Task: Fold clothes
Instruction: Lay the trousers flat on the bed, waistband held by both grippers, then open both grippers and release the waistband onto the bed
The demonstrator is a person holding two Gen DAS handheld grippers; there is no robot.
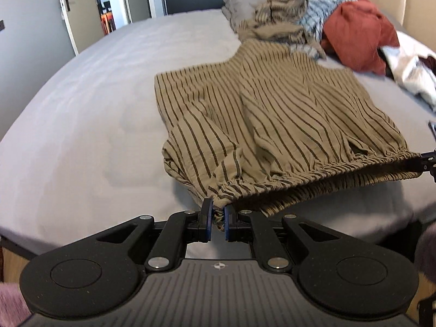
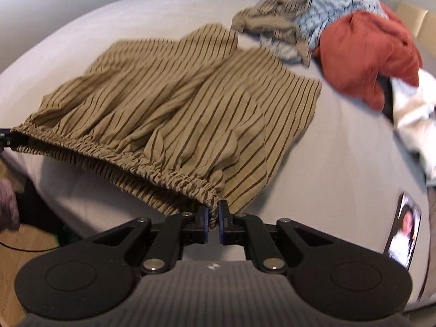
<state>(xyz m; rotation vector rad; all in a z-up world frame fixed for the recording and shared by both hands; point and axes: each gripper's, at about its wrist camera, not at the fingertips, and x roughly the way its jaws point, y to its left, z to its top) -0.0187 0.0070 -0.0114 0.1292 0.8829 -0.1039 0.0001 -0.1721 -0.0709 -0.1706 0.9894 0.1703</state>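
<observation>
A pair of tan shorts with dark stripes (image 1: pixel 272 114) lies spread on the grey bed (image 1: pixel 95 95), its elastic waistband stretched along the near edge. My left gripper (image 1: pixel 218 212) is shut on the left end of the waistband. My right gripper (image 2: pixel 214 215) is shut on the right end of the waistband; the shorts (image 2: pixel 185 103) fan out ahead of it. The right gripper also shows at the right edge of the left wrist view (image 1: pixel 427 160), and the left gripper at the left edge of the right wrist view (image 2: pixel 5 139).
A pile of unfolded clothes sits at the far right of the bed: a tan striped piece (image 1: pixel 280 13), a blue-white piece (image 1: pixel 321 5), a rust-red piece (image 1: pixel 357 32) and a white piece (image 1: pixel 408 73). A phone (image 2: pixel 403 231) lies on the bed to the right. A door (image 1: pixel 73 5) stands at the far left.
</observation>
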